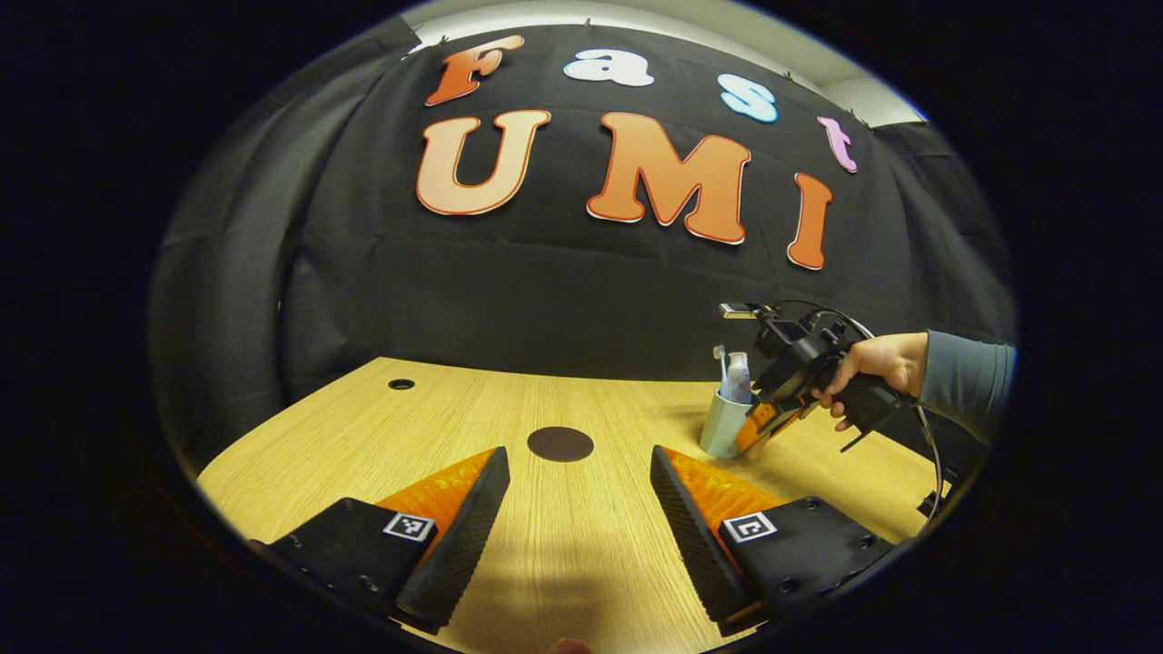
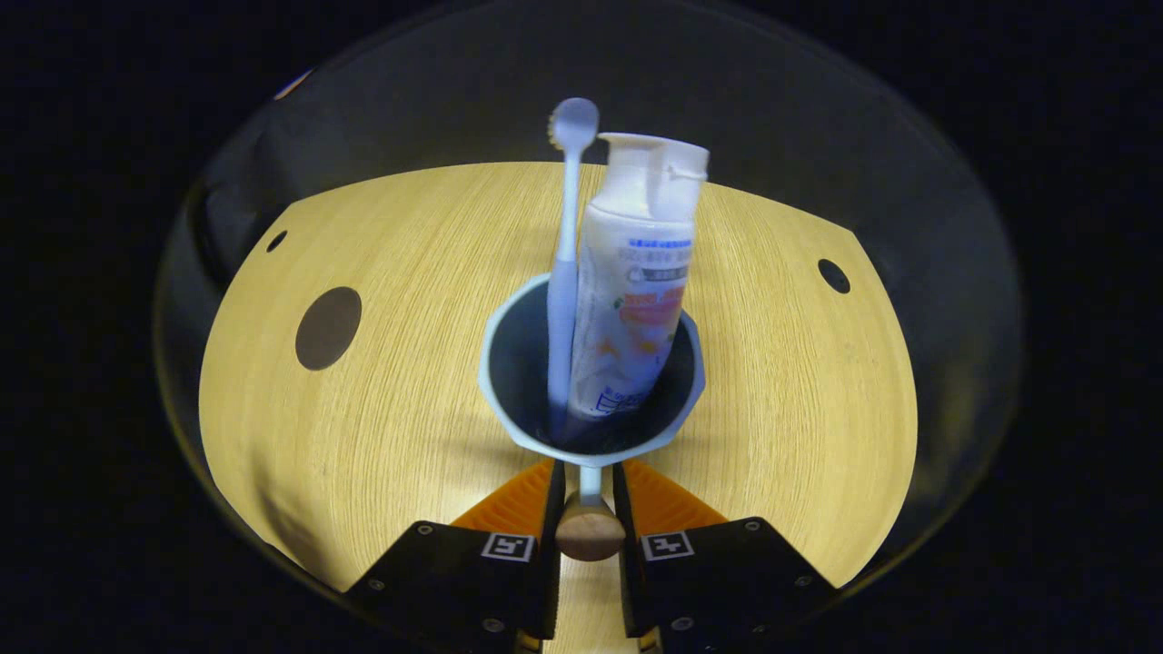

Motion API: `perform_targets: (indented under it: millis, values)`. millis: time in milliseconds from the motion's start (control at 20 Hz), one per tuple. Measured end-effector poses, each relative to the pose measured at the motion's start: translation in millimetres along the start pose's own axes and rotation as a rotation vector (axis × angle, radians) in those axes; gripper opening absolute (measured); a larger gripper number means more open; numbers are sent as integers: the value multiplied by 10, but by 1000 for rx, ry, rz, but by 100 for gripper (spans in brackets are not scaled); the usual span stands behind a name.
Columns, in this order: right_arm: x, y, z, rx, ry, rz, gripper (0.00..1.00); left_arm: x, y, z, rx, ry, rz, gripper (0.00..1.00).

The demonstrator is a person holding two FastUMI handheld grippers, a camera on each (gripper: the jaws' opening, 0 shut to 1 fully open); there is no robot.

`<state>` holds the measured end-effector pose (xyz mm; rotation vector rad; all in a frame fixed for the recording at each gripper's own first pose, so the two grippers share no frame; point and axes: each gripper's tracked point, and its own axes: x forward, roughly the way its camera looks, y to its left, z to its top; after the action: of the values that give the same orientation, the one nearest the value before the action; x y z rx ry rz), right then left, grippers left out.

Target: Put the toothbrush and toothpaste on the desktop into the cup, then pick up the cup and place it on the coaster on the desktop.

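The left gripper view is taken from low over the near edge of the desktop, facing level across it toward the booth's back wall, with the cup seen well off to the right. The right gripper view is taken from close above that cup, tilted steeply down onto its rim (the desktop spreads around it). The cup, the desktop and the dark round coaster are shared by both views.

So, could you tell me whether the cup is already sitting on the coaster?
No, the cup stands on bare wood, well apart from the coaster.
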<state>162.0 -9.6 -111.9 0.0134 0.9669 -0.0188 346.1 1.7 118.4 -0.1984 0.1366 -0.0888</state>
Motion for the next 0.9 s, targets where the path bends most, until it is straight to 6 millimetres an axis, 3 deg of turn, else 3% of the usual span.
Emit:
perform_targets:
  millis: [300, 350, 400, 850, 900]
  values:
    - [0, 21, 54, -72, -38, -25, 23, -55, 62, -79, -4, 27, 14, 99]
    - [3, 30, 55, -70, -33, -11, 28, -62, 63, -84, 0, 30, 14, 99]
    - [15, 28, 47, -70, -32, -1, 23, -73, 73, -87, 6, 32, 17, 99]
    - [8, 76, 151, -99, -87, 46, 23, -185, 267, -13, 42, 37, 70, 99]
    - [9, 74, 150, -106, -88, 55, 19, -219, 276, -5, 44, 37, 73, 99]
